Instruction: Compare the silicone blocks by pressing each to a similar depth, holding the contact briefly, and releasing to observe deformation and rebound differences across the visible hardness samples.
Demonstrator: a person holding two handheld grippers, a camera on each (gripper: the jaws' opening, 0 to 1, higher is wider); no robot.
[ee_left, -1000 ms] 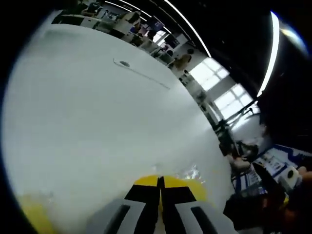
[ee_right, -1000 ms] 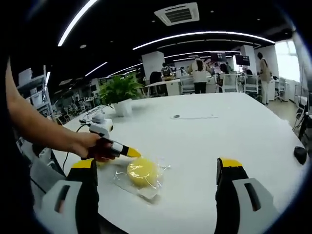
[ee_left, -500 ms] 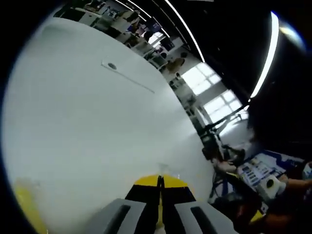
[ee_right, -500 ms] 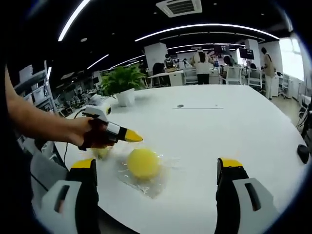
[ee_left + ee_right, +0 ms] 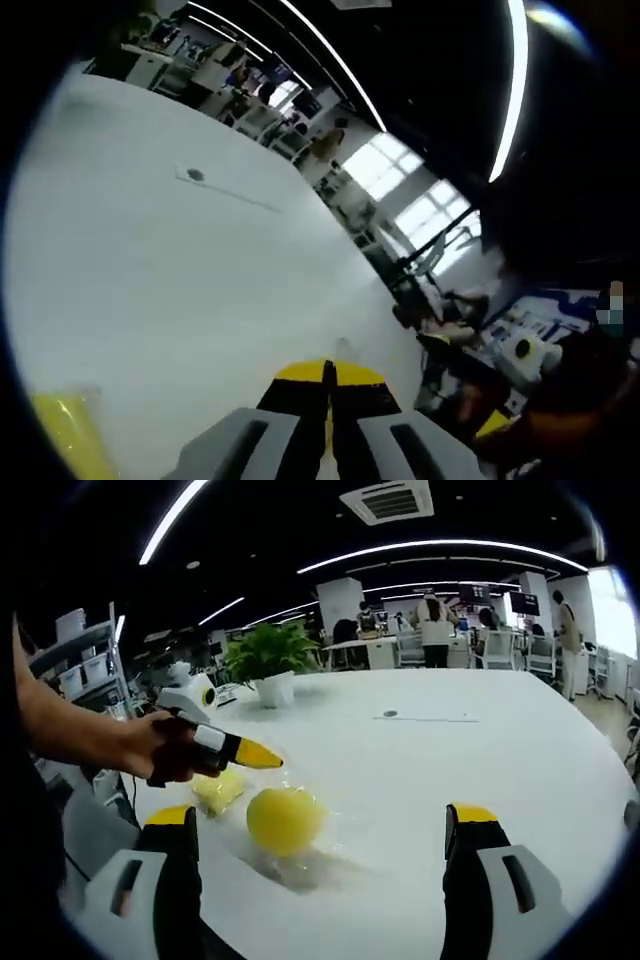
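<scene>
Yellow silicone, a rounded block (image 5: 285, 821), sits on clear crinkled plastic wrap (image 5: 330, 845) on the white table (image 5: 480, 770), low in the right gripper view between that view's own jaws. A paler yellow block (image 5: 218, 791) lies just beside it at about ten o'clock. Above that one hovers the left gripper (image 5: 262, 756), held in a hand (image 5: 160, 750), its yellow tips pressed together and clear of both blocks. The right gripper (image 5: 320, 830) has its jaws wide apart, holding nothing. At twelve o'clock stands a potted plant (image 5: 268, 665).
</scene>
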